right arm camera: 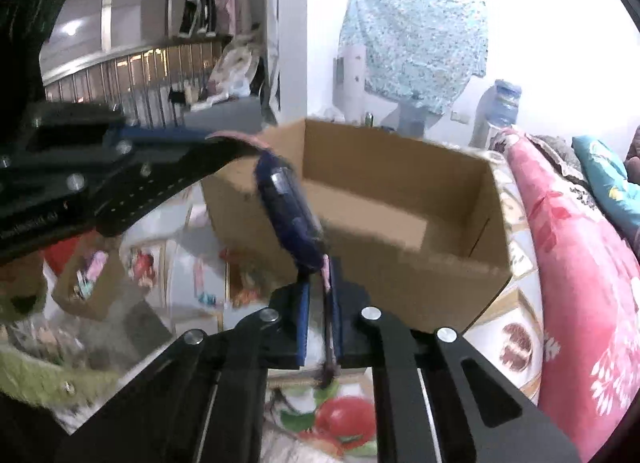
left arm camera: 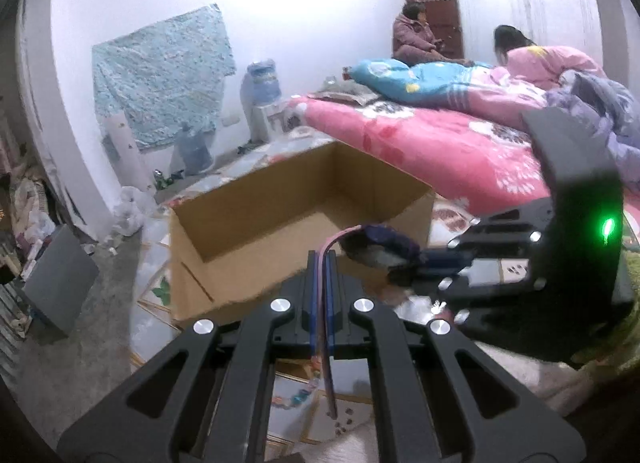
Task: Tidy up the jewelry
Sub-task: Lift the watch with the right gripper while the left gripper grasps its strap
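A watch with a dark blue case [right arm camera: 286, 207] and a pink strap hangs in the air between both grippers, over the near wall of an open cardboard box [left arm camera: 280, 199]. My left gripper [left arm camera: 320, 263] is shut on one end of the pink strap [left arm camera: 320, 303]. My right gripper [right arm camera: 320, 283] is shut on the other strap end [right arm camera: 329, 315]. In the left wrist view the watch case [left arm camera: 380, 249] sits at the right gripper's [left arm camera: 424, 263] fingertips. In the right wrist view the left gripper [right arm camera: 224, 143] reaches in from the left, and the box [right arm camera: 400, 199] looks empty.
A bed with a pink floral quilt [left arm camera: 440, 143] stands to the right of the box, with two people [left arm camera: 416, 35] sitting at its far end. Water bottles [left arm camera: 262, 83] stand by the far wall. A patterned floor mat [right arm camera: 340, 415] lies below. A small box of trinkets [right arm camera: 88, 279] sits at the left.
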The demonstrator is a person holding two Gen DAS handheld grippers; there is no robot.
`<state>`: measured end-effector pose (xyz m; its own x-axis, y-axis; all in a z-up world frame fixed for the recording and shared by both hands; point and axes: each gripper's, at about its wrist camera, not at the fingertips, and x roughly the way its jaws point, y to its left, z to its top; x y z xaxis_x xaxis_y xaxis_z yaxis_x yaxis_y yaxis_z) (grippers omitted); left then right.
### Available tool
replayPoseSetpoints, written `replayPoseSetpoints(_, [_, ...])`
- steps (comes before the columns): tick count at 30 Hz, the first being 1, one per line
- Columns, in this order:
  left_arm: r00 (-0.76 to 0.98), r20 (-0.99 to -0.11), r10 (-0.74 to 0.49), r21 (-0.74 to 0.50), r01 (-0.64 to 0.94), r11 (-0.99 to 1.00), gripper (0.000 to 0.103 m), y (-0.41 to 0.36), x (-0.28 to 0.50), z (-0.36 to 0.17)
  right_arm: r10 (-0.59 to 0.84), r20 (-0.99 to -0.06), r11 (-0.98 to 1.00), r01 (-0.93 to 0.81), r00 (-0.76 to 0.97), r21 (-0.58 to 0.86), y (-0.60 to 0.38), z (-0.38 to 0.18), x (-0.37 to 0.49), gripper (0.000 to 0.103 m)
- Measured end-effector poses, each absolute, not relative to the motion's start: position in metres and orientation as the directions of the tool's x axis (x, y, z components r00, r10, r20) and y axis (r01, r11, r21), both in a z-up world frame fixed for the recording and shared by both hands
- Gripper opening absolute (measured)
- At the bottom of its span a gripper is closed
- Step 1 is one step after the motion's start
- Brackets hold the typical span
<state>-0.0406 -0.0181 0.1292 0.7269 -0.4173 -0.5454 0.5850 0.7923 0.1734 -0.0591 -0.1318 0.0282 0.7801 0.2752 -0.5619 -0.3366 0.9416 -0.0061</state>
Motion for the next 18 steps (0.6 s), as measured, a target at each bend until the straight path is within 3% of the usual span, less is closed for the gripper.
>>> replayPoseSetpoints(3, [0.735, -0.532, -0.421, 0.156, 0.574, 0.804, 0.003, -0.013, -0.028, 0.145, 0.3, -0.551, 0.932, -0.363, 0.779, -0.005, -0.134, 0.049, -0.045, 0.009])
replayPoseSetpoints(7, [0.72, -0.559, -0.411, 0.12, 0.561, 0.819, 0.003, -0.014, 0.016, 0.164, 0.36, -0.623, 0.909, -0.411, 0.694, 0.067, -0.139, 0.073, 0.008, 0.009])
replayPoseSetpoints(12, [0.603, -0.725, -0.333, 0.046, 0.525, 0.85, 0.003, -0.023, 0.111, 0.147, 0.4, -0.792, 0.884, -0.422, 0.461, 0.201, -0.144, 0.059, 0.102, 0.009])
replayPoseSetpoints(18, [0.486, -0.858, -0.168, 0.116, 0.502, 0.857, 0.007, -0.042, 0.196, 0.091, 0.345, -0.919, 0.887, -0.386, 0.191, 0.253, -0.136, 0.011, 0.198, 0.01])
